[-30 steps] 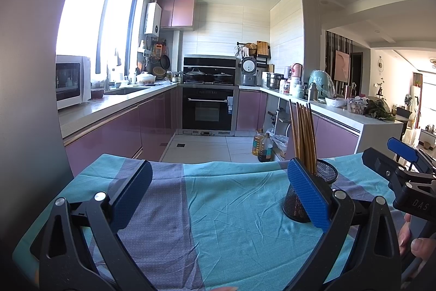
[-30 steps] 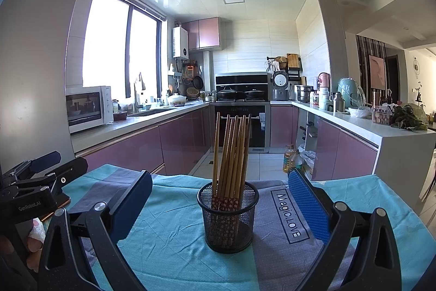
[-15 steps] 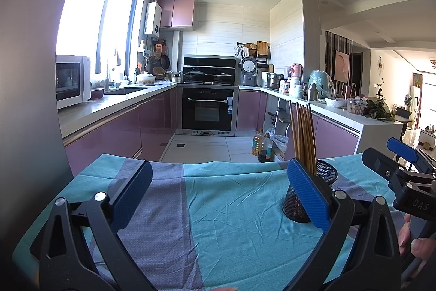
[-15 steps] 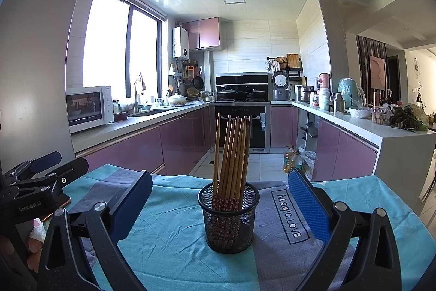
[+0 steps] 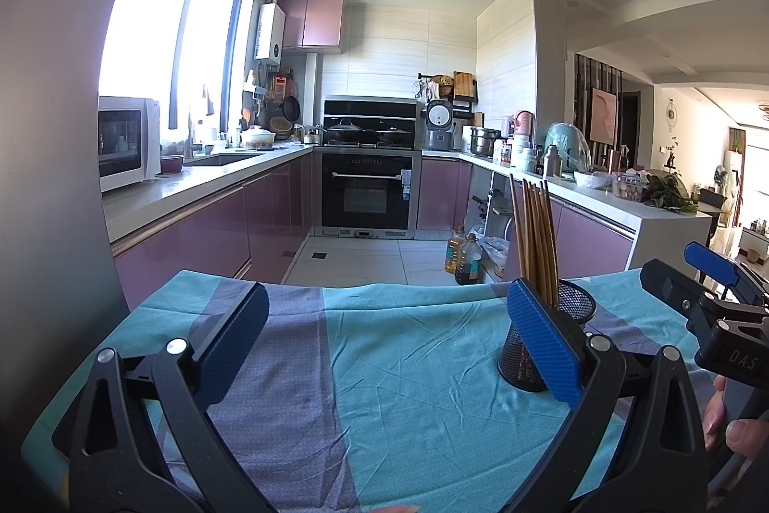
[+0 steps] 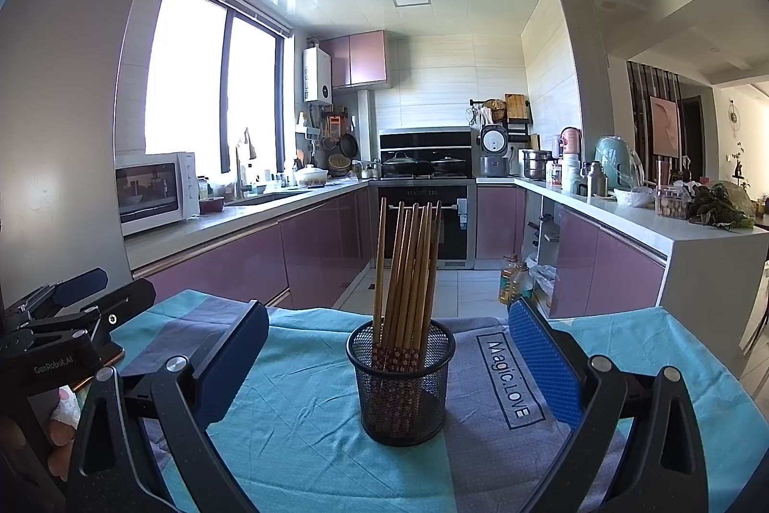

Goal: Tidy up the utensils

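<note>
A black mesh holder [image 6: 401,383] stands on the teal and grey tablecloth [image 6: 307,441], upright, with several wooden chopsticks [image 6: 408,268] leaning in it. My right gripper [image 6: 387,364] is open and the holder sits between its blue pads, touching neither. In the left wrist view the same holder [image 5: 574,311] and chopsticks [image 5: 533,239] show behind the right pad. My left gripper [image 5: 384,344] is open over bare cloth [image 5: 408,369], holding nothing. Each gripper appears at the edge of the other's view: the right one [image 5: 711,301], the left one [image 6: 67,311].
The table's far edge drops to a tiled kitchen floor [image 5: 355,258]. Purple cabinets line both sides, with an oven [image 6: 423,219] at the back and a microwave [image 6: 154,191] on the left counter. Oil bottles [image 5: 464,258] stand on the floor. A hand [image 5: 730,417] holds the right gripper.
</note>
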Available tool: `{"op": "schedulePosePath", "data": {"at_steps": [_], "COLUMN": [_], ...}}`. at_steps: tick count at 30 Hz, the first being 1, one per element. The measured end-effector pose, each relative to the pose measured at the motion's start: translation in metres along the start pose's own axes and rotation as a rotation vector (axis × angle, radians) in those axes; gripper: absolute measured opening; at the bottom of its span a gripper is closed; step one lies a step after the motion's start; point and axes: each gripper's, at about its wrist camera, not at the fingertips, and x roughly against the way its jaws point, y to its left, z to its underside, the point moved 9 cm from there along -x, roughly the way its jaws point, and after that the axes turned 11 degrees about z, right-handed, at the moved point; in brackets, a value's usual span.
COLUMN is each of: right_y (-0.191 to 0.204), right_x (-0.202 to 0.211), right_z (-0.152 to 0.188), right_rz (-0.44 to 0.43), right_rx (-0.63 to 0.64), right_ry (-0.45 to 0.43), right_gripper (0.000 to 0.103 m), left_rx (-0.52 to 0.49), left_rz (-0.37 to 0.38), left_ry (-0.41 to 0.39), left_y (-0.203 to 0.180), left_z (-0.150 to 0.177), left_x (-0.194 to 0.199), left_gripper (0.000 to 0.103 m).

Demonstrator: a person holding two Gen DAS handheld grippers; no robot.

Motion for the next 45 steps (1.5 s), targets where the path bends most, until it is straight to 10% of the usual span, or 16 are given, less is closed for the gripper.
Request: {"op": "schedulePosePath", "data": {"at_steps": [45], "right_y": [-0.002], "right_x": [-0.003], "right_z": [0.003], "right_rz": [-0.003], "right_rx": [-0.009], "right_ry": [0.005], "right_gripper": [0.097], "left_rx": [0.011], "left_rz": [-0.002], "left_ry": [0.025], "left_y": [0.01], "left_z": [0.01], "left_x": [-0.005], "left_gripper": [0.098]}}
